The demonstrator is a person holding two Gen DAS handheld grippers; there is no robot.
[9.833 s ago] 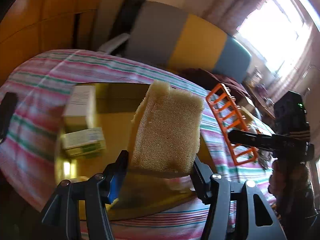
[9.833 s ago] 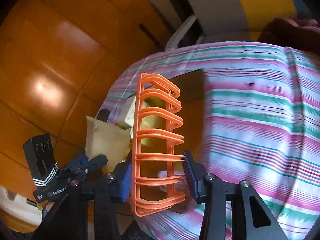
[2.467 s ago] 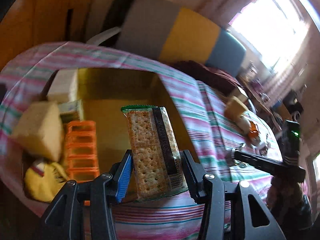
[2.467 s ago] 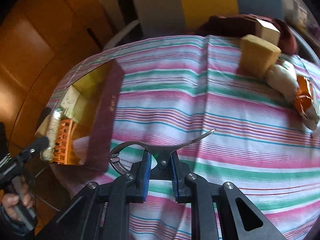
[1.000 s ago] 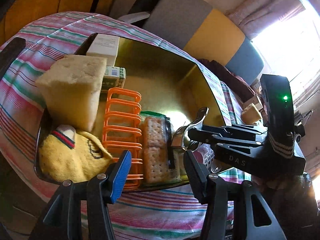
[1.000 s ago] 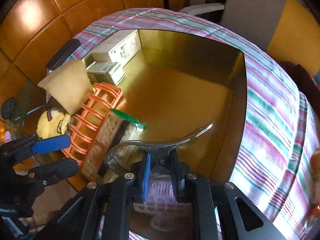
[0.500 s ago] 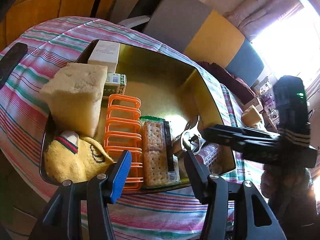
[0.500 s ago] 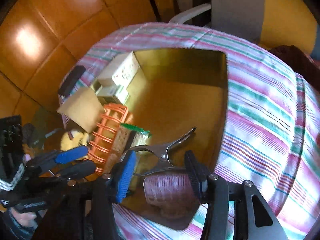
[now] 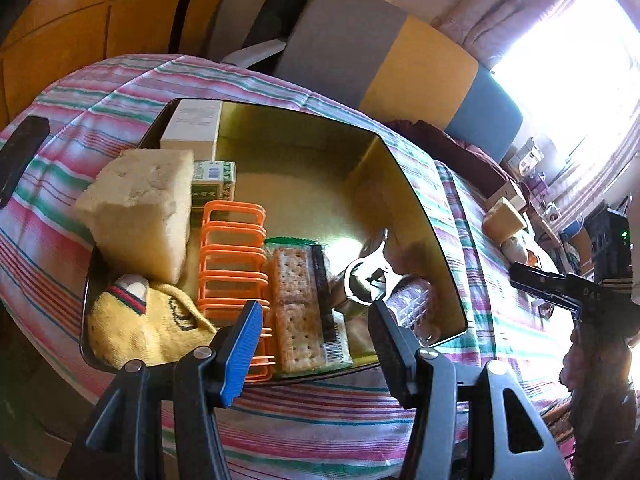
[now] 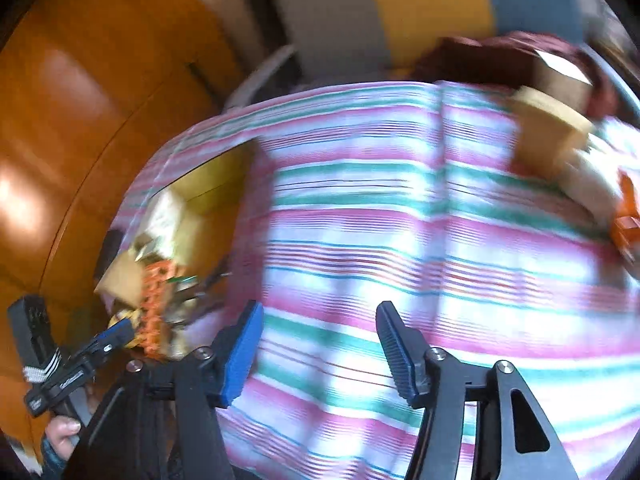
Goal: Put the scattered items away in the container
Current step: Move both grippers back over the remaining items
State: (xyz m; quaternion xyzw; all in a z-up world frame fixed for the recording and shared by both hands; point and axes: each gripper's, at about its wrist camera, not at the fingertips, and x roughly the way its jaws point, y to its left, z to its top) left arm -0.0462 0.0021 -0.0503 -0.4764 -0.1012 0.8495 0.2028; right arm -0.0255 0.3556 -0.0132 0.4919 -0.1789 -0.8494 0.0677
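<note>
Two grippers, left gripper [image 9: 314, 338] and right gripper [image 10: 318, 346], with jaws apart and empty. The container [image 9: 424, 216] on the striped cloth [image 10: 420, 248] holds sponge [image 9: 140, 208], orange rack [image 9: 232, 252], cracker packet [image 9: 300, 304] and metal clip [image 9: 368, 276].

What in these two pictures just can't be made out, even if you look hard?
- Right wrist view: motion blur smears the container contents and the items near the far table edge.
- Left wrist view: window glare washes out the room beyond.
- Left wrist view: the left gripper covers the orange rack's near end.
- Left wrist view: printing on the white box is too small to read.
</note>
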